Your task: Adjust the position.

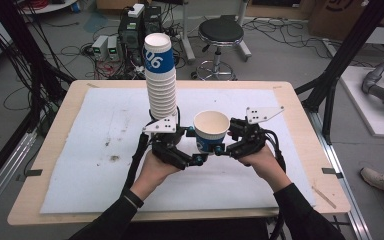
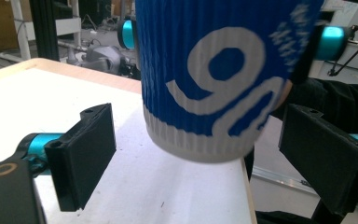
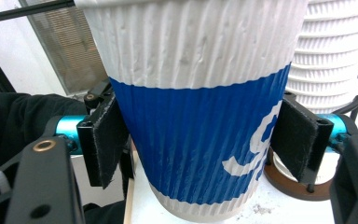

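Cup (image 1: 211,131) pinched by right gripper (image 1: 228,141) fingers; left gripper (image 1: 186,150) fingers spread (room beside cup).

Both forearms, in dark sleeves, come in from six o'clock of the high view and angle toward each other. The left hand (image 1: 155,167) holds the left tool (image 1: 196,159), which points toward three o'clock; its jaws stand apart, the pads clear of anything between them. The right hand (image 1: 261,160) holds the right tool (image 1: 219,148), pointing toward nine o'clock, its two pads pressed against the sides of a cup (image 1: 211,131). The tool tips nearly meet.
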Action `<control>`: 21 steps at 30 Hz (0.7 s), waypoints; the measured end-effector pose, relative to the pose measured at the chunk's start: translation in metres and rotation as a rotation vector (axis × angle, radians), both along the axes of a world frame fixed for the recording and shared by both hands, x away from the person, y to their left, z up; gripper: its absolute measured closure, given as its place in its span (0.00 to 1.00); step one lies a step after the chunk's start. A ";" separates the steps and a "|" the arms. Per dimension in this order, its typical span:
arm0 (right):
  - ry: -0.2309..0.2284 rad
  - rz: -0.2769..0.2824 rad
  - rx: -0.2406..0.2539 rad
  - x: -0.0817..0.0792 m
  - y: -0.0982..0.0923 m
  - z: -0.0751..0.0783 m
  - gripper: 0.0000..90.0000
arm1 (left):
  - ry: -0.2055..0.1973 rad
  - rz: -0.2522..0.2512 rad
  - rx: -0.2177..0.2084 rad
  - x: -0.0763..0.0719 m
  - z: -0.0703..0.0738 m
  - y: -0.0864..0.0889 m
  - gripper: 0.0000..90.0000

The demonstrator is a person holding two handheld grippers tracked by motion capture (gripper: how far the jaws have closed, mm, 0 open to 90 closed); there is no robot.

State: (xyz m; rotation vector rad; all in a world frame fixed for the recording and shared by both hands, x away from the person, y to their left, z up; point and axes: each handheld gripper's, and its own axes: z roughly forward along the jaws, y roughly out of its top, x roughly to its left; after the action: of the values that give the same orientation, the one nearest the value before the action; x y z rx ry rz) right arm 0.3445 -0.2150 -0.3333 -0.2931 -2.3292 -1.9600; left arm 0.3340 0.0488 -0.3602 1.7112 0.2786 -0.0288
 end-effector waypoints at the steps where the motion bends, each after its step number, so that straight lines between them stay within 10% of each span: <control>1: 0.000 0.005 -0.002 0.000 0.001 -0.001 0.29 | 0.004 -0.005 -0.004 0.000 -0.001 -0.002 0.12; 21: 0.002 0.017 -0.028 -0.002 0.008 -0.004 0.28 | -0.029 -0.035 0.005 -0.002 -0.005 -0.005 0.34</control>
State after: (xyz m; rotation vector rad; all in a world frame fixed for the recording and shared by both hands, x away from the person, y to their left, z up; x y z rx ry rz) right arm 0.3428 -0.2071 -0.3375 -0.2761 -2.3514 -1.9201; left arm 0.3318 0.0435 -0.3652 1.7198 0.2268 -0.0290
